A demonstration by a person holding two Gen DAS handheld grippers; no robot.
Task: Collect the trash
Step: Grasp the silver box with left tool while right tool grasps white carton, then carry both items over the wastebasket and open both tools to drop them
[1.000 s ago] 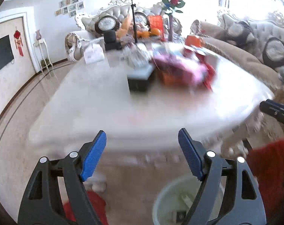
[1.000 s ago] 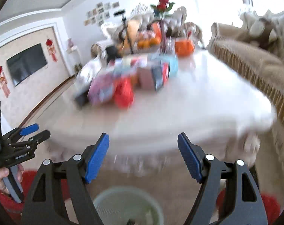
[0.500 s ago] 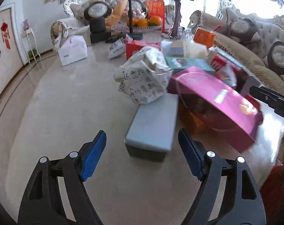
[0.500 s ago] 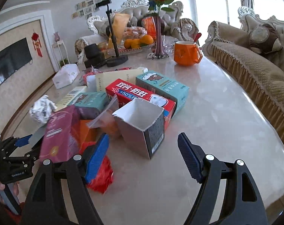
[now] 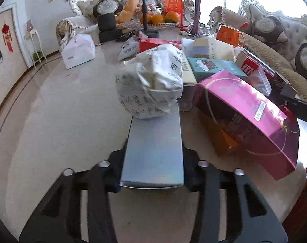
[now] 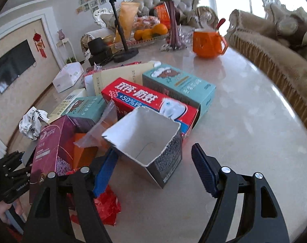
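Now a flat silvery box (image 5: 152,151) pinched in the left gripper (image 5: 152,174), crumpled paper (image 5: 150,85) ahead on its far end; torn-open carton (image 6: 147,141) between the right gripper's (image 6: 151,168) half-open closing jaws; glossy marble table (image 5: 58,111), ornate sofas (image 5: 285,32) beyond.

Both grippers have moved from above the bin on the floor to the desk (image 6: 244,105). The left gripper (image 5: 152,174) has just closed on the grey box (image 5: 153,151). The right gripper (image 6: 153,174) has narrowed around the torn open carton (image 6: 147,139), its right finger not touching.
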